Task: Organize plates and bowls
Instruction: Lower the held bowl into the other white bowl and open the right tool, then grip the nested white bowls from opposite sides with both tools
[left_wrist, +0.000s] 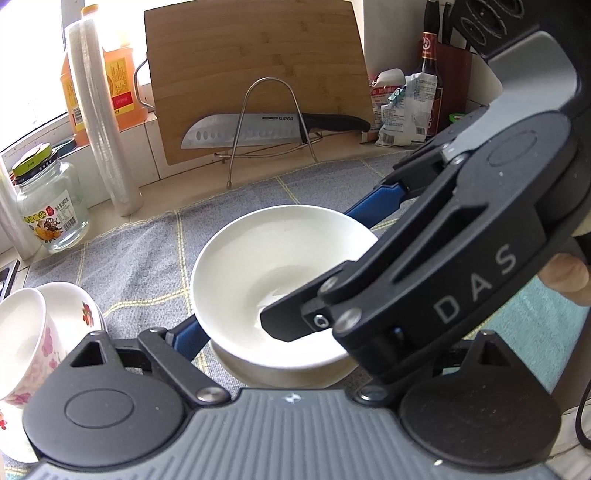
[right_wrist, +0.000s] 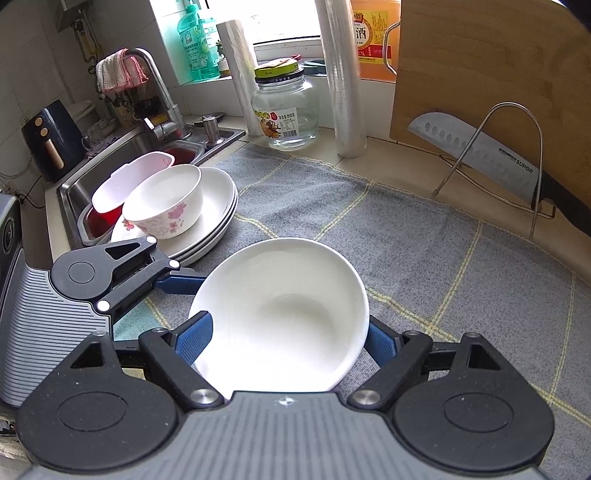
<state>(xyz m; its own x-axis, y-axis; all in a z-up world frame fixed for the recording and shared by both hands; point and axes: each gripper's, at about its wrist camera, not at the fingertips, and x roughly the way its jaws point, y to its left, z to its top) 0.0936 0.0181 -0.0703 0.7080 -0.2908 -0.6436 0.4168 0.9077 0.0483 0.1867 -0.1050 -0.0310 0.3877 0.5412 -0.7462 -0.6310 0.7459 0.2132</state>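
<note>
A plain white bowl (left_wrist: 266, 280) (right_wrist: 280, 317) sits on the grey checked cloth (right_wrist: 424, 266), on top of another white dish (left_wrist: 280, 373). My right gripper (right_wrist: 284, 339) has its blue fingers (right_wrist: 194, 338) spread on either side of the bowl, open around it. My left gripper (left_wrist: 280, 332) is open too, with its one visible finger (left_wrist: 186, 338) at the bowl's left side. It shows in the right wrist view with a finger (right_wrist: 177, 282) reaching to the bowl's left rim. A flowered bowl (right_wrist: 166, 201) rests on a stack of white plates (right_wrist: 218, 206) to the left.
A sink (right_wrist: 122, 162) with a faucet and pink basin lies beyond the plates. A glass jar (right_wrist: 286, 107), plastic wrap rolls (right_wrist: 343, 81), a bamboo cutting board (left_wrist: 255, 70) and a knife (left_wrist: 258, 127) on a wire rack line the back. Bags and bottles stand at back right.
</note>
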